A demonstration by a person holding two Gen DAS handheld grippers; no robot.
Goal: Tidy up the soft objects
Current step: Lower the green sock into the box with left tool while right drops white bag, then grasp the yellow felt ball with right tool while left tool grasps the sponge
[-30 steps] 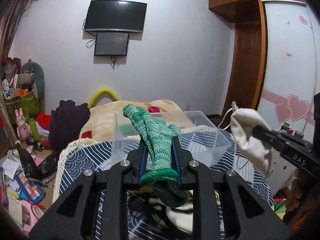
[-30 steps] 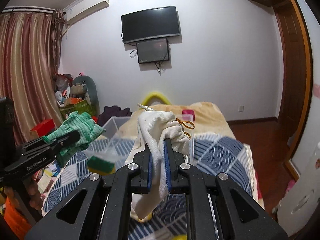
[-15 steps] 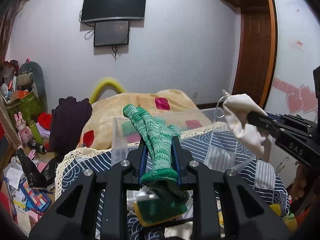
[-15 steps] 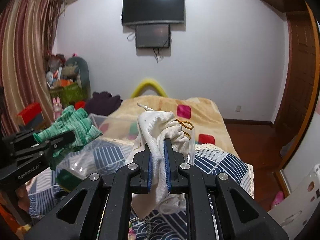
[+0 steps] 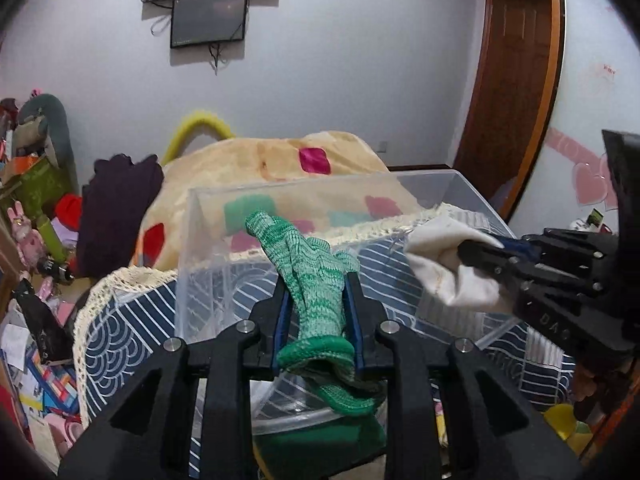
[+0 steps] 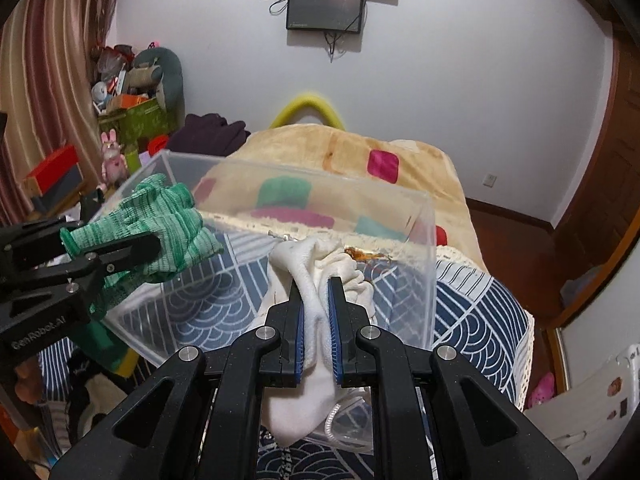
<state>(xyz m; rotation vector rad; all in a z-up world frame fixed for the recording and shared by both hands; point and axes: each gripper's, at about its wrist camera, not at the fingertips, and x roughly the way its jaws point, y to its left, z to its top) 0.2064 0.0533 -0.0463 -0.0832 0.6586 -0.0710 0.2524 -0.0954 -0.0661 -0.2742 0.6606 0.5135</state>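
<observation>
Black gripper (image 5: 316, 304), blue pads (image 6: 333, 320), silver screws

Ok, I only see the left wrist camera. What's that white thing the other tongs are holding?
Observer: A white pouch; the right wrist view shows an orange drawstring on it.
Operator: Is it in the clear box yet?
Observer: No. The right tongs are shut on it, and its tail dangles below them by the clear box's near wall.
Operator: And my green glove?
Observer: Seen from there, the green glove's fingers stick out over the box's left rim.
</observation>
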